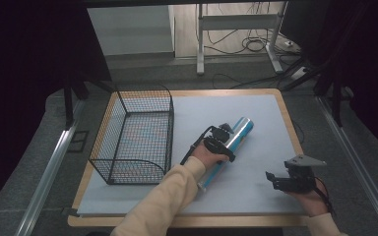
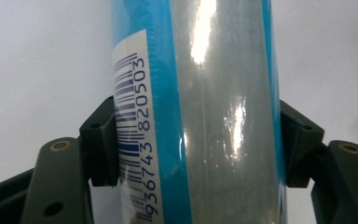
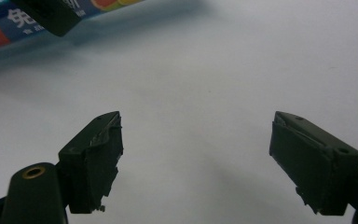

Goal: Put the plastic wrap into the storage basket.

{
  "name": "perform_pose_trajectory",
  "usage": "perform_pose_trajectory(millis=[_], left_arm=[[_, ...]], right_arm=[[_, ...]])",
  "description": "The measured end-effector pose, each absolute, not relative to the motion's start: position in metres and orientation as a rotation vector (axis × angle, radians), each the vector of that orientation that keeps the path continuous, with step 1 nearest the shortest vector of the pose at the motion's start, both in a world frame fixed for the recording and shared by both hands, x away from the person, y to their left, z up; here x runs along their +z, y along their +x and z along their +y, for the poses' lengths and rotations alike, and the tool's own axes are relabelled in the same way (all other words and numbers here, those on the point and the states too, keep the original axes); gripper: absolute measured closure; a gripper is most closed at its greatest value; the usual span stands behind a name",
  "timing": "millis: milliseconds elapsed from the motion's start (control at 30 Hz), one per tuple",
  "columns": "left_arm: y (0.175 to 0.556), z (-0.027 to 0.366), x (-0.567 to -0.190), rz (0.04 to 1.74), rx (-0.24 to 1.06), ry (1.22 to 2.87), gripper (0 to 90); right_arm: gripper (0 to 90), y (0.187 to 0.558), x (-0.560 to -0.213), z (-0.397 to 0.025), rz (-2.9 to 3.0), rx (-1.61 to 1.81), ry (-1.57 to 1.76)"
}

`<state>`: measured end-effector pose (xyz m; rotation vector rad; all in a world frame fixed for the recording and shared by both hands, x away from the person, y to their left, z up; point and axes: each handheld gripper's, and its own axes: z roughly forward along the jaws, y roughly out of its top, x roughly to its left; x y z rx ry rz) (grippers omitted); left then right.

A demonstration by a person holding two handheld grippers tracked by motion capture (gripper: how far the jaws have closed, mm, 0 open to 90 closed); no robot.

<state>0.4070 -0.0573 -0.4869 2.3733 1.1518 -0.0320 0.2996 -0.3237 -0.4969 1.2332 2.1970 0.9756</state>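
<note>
While my left tongs (image 1: pixel 225 135) clamp the blue and silver tube (image 1: pixel 229 145), I see both pads pressed flat against its sides in the left gripper view, one pad on the edge of the barcode label (image 2: pixel 133 135). That tube (image 2: pixel 200 112) lies on its side on the pale mat (image 1: pixel 256 113) of the desk (image 1: pixel 285 115), just to the right of the wire basket (image 1: pixel 135 137) and slanting away from it toward the far side. My left hand (image 1: pixel 207 153) sits over the tube's middle. My right tongs (image 1: pixel 275 179) are released, jaws spread wide with bare mat between them, held low and well apart from the tube, nearer the desk's front right corner. From the right gripper view the right tongs (image 3: pixel 196 158) face the tube's printed side (image 3: pixel 9 23).
</note>
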Motion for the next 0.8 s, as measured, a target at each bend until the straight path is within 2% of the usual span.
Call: perform_pose_trajectory(millis=[800], left_arm=[[0.418,-0.039,-0.414,1.115,0.017,2.290,31.3]], right_arm=[[17.3,0.300,-0.497,-0.325,2.195,0.984,1.243]])
